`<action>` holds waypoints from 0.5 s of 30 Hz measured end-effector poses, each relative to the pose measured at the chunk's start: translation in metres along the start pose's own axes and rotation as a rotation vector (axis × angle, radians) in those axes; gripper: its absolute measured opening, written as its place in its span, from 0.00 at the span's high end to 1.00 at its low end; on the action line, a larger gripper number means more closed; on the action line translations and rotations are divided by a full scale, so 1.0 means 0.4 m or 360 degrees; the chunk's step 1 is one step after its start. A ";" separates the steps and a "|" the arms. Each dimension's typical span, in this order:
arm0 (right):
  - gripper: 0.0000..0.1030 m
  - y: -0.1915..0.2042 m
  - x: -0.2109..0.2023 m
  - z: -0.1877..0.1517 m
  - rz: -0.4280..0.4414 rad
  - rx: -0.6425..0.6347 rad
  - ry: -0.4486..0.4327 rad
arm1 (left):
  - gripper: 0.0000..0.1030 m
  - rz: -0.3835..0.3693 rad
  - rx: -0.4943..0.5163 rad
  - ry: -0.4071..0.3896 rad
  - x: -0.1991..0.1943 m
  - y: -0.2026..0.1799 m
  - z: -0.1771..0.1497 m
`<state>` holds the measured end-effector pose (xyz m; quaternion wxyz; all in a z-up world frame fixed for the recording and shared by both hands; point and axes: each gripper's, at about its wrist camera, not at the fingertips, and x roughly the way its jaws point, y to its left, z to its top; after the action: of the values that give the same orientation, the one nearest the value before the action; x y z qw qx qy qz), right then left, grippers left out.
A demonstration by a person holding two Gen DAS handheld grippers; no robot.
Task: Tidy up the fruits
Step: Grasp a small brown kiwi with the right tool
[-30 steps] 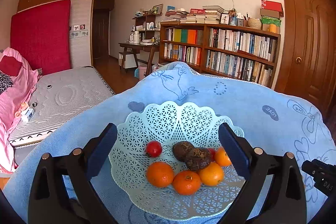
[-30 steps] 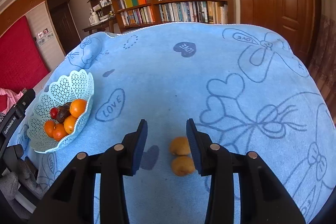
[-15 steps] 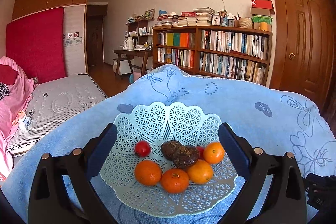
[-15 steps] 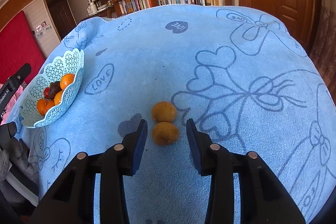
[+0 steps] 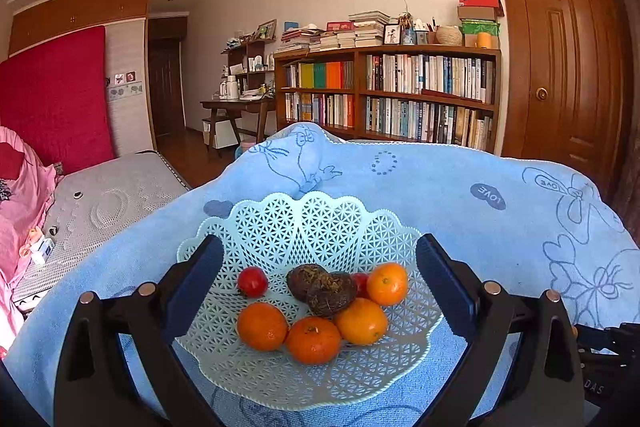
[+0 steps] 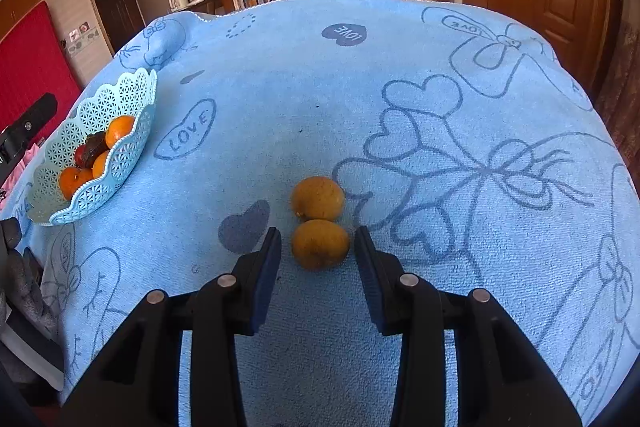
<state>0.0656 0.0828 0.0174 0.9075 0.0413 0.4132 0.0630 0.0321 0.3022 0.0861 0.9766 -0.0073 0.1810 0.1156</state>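
On a table draped with a blue towel (image 6: 304,115) printed with hearts, bows and the word LOVE, your right gripper (image 6: 318,247) sits low over the cloth with its jaws parted, holding nothing. Between its fingertips lies the near brown fruit (image 6: 320,245), round and yellowish-brown, with a narrow gap on each side so neither pad touches it. Just beyond it, touching or almost touching, lies the far brown fruit (image 6: 317,198) of the same kind. Far off to the left in this view stands a pale blue lattice basket (image 6: 120,163) with a scalloped rim. Your left gripper (image 5: 318,283) hangs in front of that basket (image 5: 304,227) with its jaws spread wide (wider than the right pair), also empty; the pads frame the basket without touching it. Inside the basket lie four oranges (image 5: 262,326), two dark brown wrinkled fruits (image 5: 331,293) pressed together in the middle, and a small red fruit (image 5: 252,281) to the left, with another red one half hidden behind the dark pair. Beyond the table stand a bookshelf (image 5: 424,99), a wooden door (image 5: 560,59) and a bed (image 5: 100,199).
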 end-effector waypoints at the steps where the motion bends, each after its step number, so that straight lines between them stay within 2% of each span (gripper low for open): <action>1: 0.65 0.001 0.000 0.000 -0.0004 -0.0004 -0.0001 | 0.05 -0.0005 0.0015 -0.0002 -0.002 -0.006 0.000; 2: 0.71 0.001 -0.001 -0.001 -0.0006 -0.0009 -0.0001 | 0.05 -0.0009 0.0032 -0.0007 -0.005 -0.012 0.000; 3: 0.72 0.000 -0.003 -0.003 -0.0010 -0.0015 -0.0002 | 0.05 -0.0015 0.0046 -0.0010 -0.006 -0.020 0.000; 15: 0.72 -0.061 -0.079 0.002 -0.0052 0.0025 -0.0134 | 0.05 -0.0125 0.0202 0.0002 -0.029 -0.100 0.014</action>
<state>0.0475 0.0542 0.0383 0.9246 0.0442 0.3758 0.0432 0.0328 0.2612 0.0944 0.9788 0.0474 0.1882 0.0654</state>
